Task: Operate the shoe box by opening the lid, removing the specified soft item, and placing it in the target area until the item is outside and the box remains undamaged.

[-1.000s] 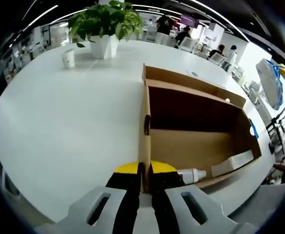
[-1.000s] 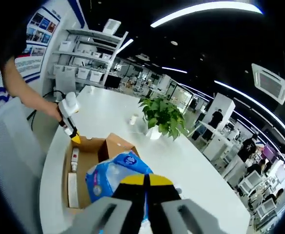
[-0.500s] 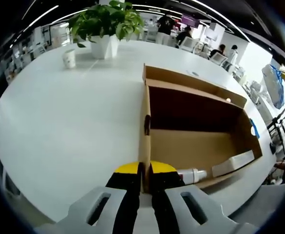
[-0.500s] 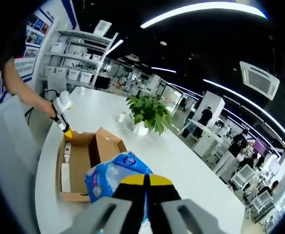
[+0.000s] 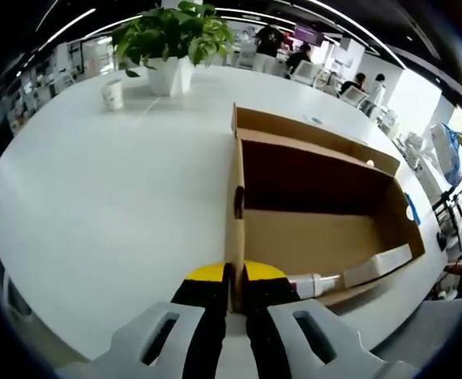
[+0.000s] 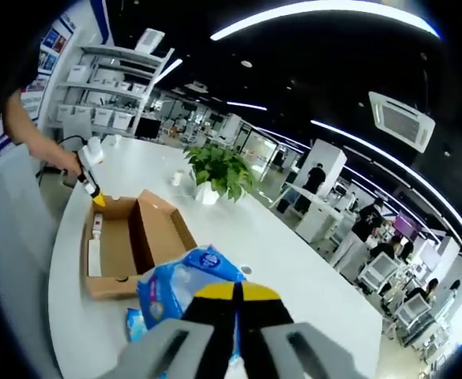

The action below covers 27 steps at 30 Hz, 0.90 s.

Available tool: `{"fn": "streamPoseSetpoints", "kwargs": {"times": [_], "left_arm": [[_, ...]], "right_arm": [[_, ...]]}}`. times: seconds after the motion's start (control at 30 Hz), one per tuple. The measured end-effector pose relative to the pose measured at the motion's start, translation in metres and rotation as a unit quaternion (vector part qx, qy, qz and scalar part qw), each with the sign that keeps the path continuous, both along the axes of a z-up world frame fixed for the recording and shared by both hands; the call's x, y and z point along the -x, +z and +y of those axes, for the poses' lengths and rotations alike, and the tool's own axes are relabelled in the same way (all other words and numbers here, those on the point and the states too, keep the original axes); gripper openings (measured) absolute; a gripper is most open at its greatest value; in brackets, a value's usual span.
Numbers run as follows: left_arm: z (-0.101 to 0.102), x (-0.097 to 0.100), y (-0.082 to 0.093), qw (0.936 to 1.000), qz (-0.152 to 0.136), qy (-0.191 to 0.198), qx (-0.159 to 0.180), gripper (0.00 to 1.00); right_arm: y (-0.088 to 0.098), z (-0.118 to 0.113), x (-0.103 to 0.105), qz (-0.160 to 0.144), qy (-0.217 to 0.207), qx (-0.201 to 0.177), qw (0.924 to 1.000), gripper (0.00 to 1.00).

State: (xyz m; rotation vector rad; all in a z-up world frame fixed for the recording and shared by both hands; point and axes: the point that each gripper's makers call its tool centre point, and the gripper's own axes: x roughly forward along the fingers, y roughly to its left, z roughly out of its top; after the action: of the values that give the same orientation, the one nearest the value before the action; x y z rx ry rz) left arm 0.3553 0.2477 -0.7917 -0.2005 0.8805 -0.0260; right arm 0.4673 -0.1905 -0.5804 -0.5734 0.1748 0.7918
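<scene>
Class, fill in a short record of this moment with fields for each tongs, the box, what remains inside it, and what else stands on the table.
left tongs: shut on the near wall of the shoe box
right tongs: shut on the blue soft pack, held above the table, outside the box
box state: open, resting on the table
left in box: a white bottle and a white flat piece
also on table: a potted plant and a paper cup

Matt brown cardboard shoe box (image 5: 317, 229), smooth glossy white table (image 5: 112, 189), crinkly shiny blue plastic pack (image 6: 185, 283), white plastic bottle (image 5: 313, 283), glossy white plant pot (image 5: 167, 75).
</scene>
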Motion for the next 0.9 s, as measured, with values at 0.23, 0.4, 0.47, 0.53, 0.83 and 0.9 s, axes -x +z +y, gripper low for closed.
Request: {"fn": "streamPoseSetpoints", "kwargs": {"times": [0.23, 0.4, 0.47, 0.53, 0.83, 0.9], "left_arm": [[0.0, 0.0, -0.001, 1.0, 0.004, 0.0, 0.0, 0.04], [0.0, 0.0, -0.002, 1.0, 0.004, 0.0, -0.002, 0.04], [0.0, 0.0, -0.002, 1.0, 0.004, 0.0, -0.001, 0.04], [0.0, 0.0, -0.002, 1.0, 0.004, 0.001, 0.0, 0.04], [0.0, 0.0, -0.002, 1.0, 0.004, 0.002, 0.002, 0.04], [0.0, 0.0, -0.002, 1.0, 0.004, 0.002, 0.003, 0.04]], "right_arm": [[-0.007, -0.04, -0.003, 0.005, -0.035, -0.01, 0.9993, 0.0], [-0.013, -0.065, -0.004, 0.009, -0.058, -0.023, 0.998, 0.0], [-0.017, -0.073, -0.003, 0.01, -0.062, -0.025, 0.9977, 0.0], [-0.021, -0.08, -0.003, 0.013, -0.067, -0.027, 0.9973, 0.0], [-0.047, -0.111, 0.003, 0.031, -0.098, -0.028, 0.9943, 0.0], [-0.055, -0.117, 0.005, 0.038, -0.103, -0.025, 0.9936, 0.0]]}}
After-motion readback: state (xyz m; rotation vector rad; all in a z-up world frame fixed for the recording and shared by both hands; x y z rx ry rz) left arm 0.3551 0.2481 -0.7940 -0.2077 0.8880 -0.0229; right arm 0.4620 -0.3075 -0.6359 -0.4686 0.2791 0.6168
